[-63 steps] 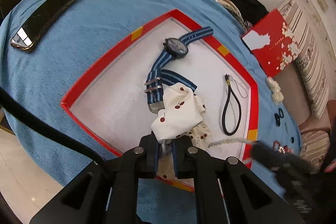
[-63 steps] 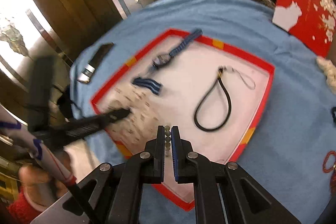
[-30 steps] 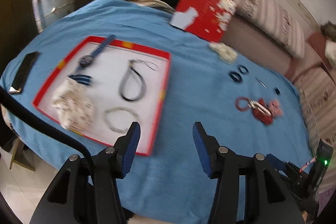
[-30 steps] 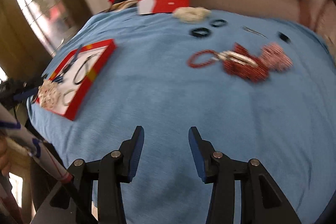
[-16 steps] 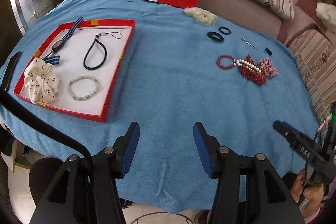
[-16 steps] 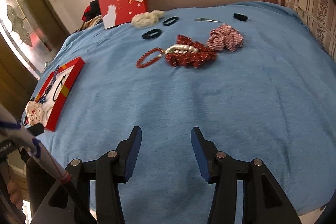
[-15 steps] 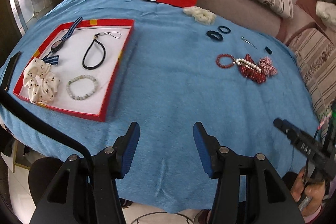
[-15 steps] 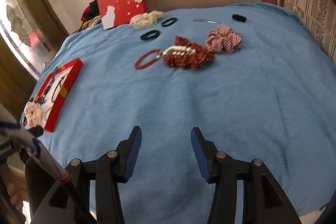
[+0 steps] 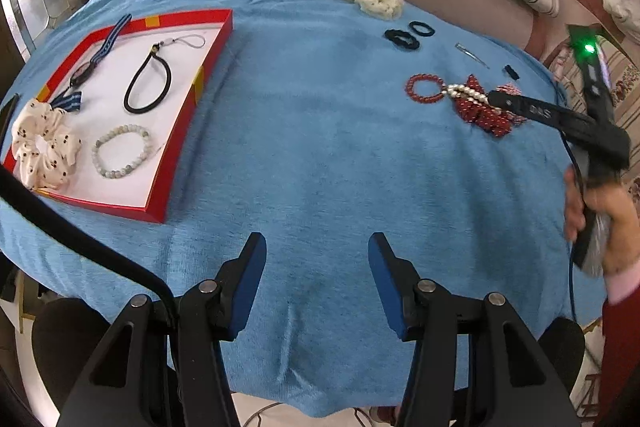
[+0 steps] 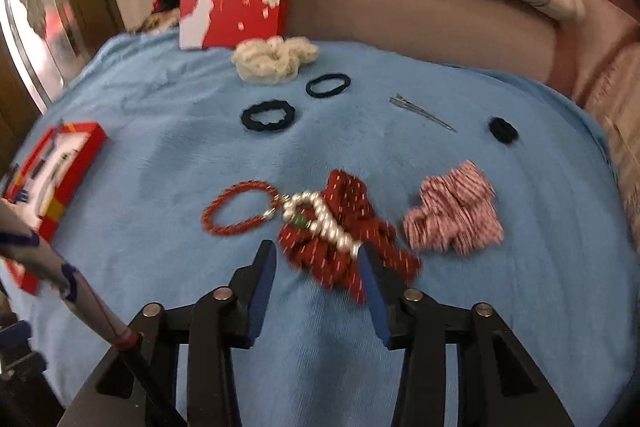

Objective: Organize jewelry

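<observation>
Both claws have left the red tray (image 9: 172, 163); right claw (image 10: 316, 261), narrowing but unclamped, straddles the dark red scrunchie (image 10: 344, 247)'s near edge. Left claw (image 9: 316, 247) gapes over bare blue cloth (image 9: 320, 131).

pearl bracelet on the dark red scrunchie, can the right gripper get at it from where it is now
Probably yes. The right gripper is open and has just been closing a little, with nothing between its fingers. The pearl bracelet lies on top of the dark red scrunchie straight ahead, uncovered. The red bead bracelet touching it could come along.
</observation>
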Tool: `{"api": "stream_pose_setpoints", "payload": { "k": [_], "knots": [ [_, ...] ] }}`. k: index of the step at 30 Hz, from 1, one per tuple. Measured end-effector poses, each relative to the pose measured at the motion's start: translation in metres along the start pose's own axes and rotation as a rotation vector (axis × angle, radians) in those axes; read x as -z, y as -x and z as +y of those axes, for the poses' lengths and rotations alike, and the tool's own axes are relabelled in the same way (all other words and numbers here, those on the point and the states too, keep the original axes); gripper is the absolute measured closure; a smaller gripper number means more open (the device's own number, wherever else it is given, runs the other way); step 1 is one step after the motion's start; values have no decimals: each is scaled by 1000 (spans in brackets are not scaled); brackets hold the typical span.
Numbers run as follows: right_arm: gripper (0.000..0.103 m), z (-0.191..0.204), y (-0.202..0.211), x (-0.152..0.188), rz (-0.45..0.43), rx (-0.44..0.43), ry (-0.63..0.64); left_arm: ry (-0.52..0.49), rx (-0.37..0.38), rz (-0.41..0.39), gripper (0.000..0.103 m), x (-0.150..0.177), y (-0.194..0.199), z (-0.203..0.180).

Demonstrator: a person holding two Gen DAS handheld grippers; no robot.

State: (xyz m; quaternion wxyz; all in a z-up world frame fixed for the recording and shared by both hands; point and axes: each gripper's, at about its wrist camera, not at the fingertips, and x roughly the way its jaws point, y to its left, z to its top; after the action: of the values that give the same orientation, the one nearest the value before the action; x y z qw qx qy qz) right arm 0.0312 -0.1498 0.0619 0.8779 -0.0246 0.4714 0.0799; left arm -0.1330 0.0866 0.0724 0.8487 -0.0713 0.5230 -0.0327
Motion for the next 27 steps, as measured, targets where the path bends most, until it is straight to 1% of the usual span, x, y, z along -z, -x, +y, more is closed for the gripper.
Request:
{"api": "stream_pose_setpoints", "payload": {
  "k": [2,3,4,5,8,11,13,17,19,21,25,27],
  "knots": [
    [70,0,-19,-7,35,10,12,10,3,10,51,-2,-6,5],
    [73,-1,-25,-8,50,10,13,13,2,14,51,-3,-7,6],
    [85,-1,-34,-9,74,20,18,17,0,19,51,-4,-10,8],
    [92,-1,-37,-10,87,15,20,20,1,22,51,-4,-11,10],
    [92,0,-27,-11,63,-9,4,32,1,26,51,-5,-14,14],
    [92,0,-1,-12,20,-67,-39,46,6,32,51,-5,-16,16],
    [92,0,25,-12,-20,-135,-75,50,13,35,51,-4,-15,16],
    [92,4,64,-6,-60,-249,-122,43,14,23,51,-3,-10,14],
    [92,6,73,1,-54,-310,-154,46,17,19,51,-3,-7,14],
    [92,8,80,15,-38,-380,-194,47,17,15,51,-2,-5,15],
    [92,16,79,43,5,-494,-249,51,12,14,51,-1,-6,16],
    [92,22,73,54,29,-515,-254,52,12,18,51,-1,-7,15]
  ]
}}
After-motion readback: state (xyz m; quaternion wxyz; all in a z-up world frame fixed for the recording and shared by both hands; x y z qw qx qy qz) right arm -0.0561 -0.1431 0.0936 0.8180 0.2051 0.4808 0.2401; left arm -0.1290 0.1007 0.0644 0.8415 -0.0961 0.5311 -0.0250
